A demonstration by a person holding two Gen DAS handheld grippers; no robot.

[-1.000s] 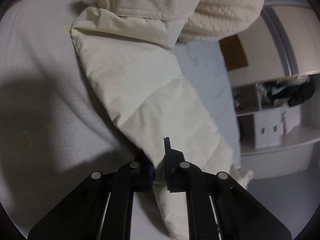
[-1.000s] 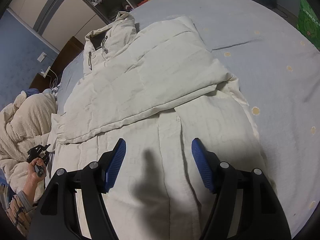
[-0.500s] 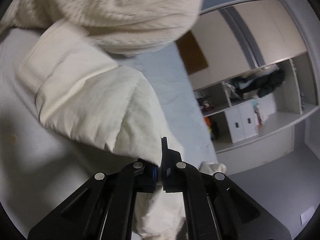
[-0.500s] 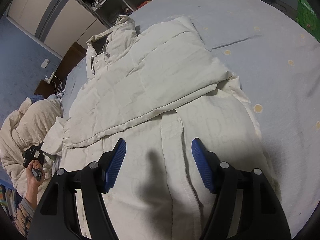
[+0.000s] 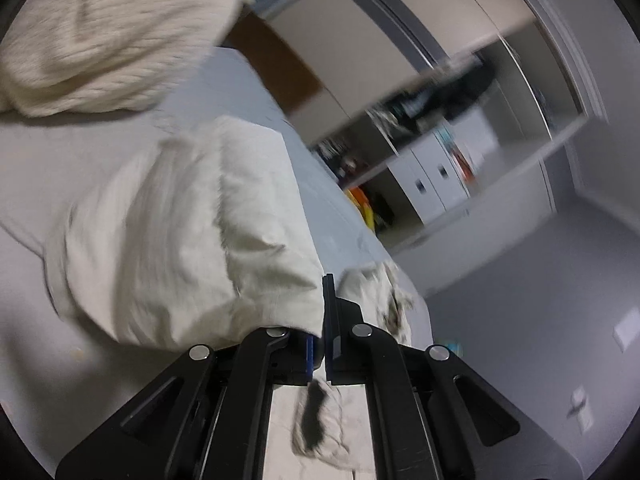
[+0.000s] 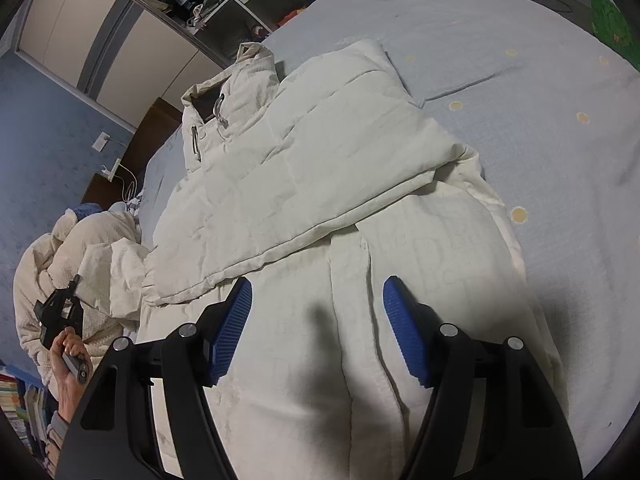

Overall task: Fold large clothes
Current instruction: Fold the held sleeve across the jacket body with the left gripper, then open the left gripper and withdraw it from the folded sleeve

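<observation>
Now one coat (image 6: 320, 184), two tongs: left tongs (image 5: 320, 320) clamping sleeve (image 5: 192, 240).

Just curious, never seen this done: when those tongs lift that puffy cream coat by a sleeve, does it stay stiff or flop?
Probably floppy: the sleeve pinched in the left tongs sags and bunches. The quilted coat looks puffy, so likely light but bulky.

Light: dim, cool, indoor.
Shadow: gripper-shaped, on jacket (image 6: 320, 208).
Blur: left wrist view smeared.
Edges: fisheye-curved, black-vignetted.
</observation>
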